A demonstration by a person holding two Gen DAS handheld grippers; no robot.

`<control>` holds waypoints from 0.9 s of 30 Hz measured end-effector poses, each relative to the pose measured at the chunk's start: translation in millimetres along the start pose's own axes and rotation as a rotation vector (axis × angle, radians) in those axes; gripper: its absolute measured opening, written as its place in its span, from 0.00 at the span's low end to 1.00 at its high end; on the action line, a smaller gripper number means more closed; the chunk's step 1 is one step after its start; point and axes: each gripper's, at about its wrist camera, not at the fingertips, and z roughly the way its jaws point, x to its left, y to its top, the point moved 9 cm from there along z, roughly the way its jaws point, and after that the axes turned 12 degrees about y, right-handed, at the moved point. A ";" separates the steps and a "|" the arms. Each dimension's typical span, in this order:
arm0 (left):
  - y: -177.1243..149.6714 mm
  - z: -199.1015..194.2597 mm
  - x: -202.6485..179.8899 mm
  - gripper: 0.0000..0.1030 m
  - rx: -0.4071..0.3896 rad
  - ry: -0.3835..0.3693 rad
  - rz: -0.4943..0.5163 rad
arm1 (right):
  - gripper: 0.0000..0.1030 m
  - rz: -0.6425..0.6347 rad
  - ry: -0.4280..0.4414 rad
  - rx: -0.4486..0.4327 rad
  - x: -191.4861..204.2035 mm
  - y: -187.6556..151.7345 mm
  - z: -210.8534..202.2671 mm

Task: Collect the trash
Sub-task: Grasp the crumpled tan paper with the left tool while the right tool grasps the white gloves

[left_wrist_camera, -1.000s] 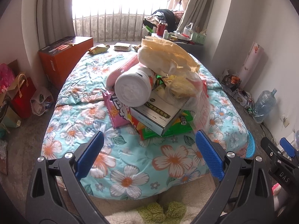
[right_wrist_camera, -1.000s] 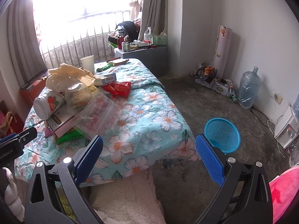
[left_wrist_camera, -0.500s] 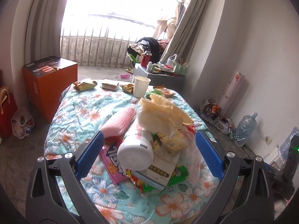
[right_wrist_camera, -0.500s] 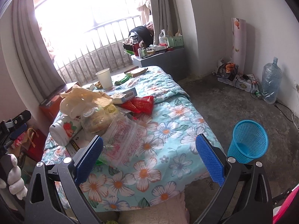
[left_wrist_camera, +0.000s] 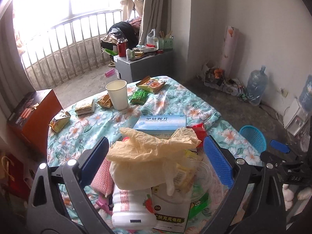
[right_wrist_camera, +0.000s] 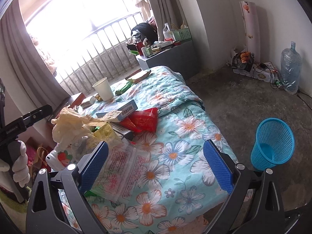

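Observation:
A pile of trash lies on the flowered bed: a crumpled cream plastic bag [left_wrist_camera: 154,152] on top, a white bottle [left_wrist_camera: 132,208], boxes, a pink packet and a clear wrapper [right_wrist_camera: 120,167]. My left gripper [left_wrist_camera: 156,163] is open, its blue pads on either side of the cream bag, above the pile. My right gripper [right_wrist_camera: 156,163] is open and empty over the bed's near corner, beside the clear wrapper. A blue mesh bin [right_wrist_camera: 273,142] stands on the floor to the right; it also shows in the left wrist view [left_wrist_camera: 253,138].
A paper cup [left_wrist_camera: 117,93], snack packets [left_wrist_camera: 152,83] and a blue medicine box [left_wrist_camera: 159,122] lie further up the bed. An orange box [left_wrist_camera: 29,115] stands left of the bed, a grey cabinet [left_wrist_camera: 142,66] behind it, a water jug [right_wrist_camera: 290,66] by the right wall.
My left gripper has moved forward over the pile, so its pads now flank the cream bag. My right gripper has moved closer to the bed and up; the bin sits further right.

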 end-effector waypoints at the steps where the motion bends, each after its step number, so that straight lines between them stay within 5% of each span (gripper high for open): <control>1: -0.9 8.8 -3.2 0.80 0.023 0.004 0.020 | 0.92 0.001 0.000 0.004 -0.6 -0.3 1.6; 6: -18.3 39.1 -8.8 0.39 0.145 -0.017 0.065 | 0.92 0.006 -0.006 0.014 -4.4 1.3 6.3; 11: -21.1 41.6 -1.3 0.14 0.153 -0.059 0.027 | 0.92 0.006 -0.009 0.018 -4.4 4.1 11.2; 20: 16.6 15.3 38.3 0.04 0.001 -0.187 -0.216 | 0.89 -0.040 0.030 0.022 19.9 12.8 19.5; 27: 24.6 -5.5 81.4 0.02 -0.090 -0.221 -0.390 | 0.84 -0.100 0.243 0.040 76.6 36.8 39.2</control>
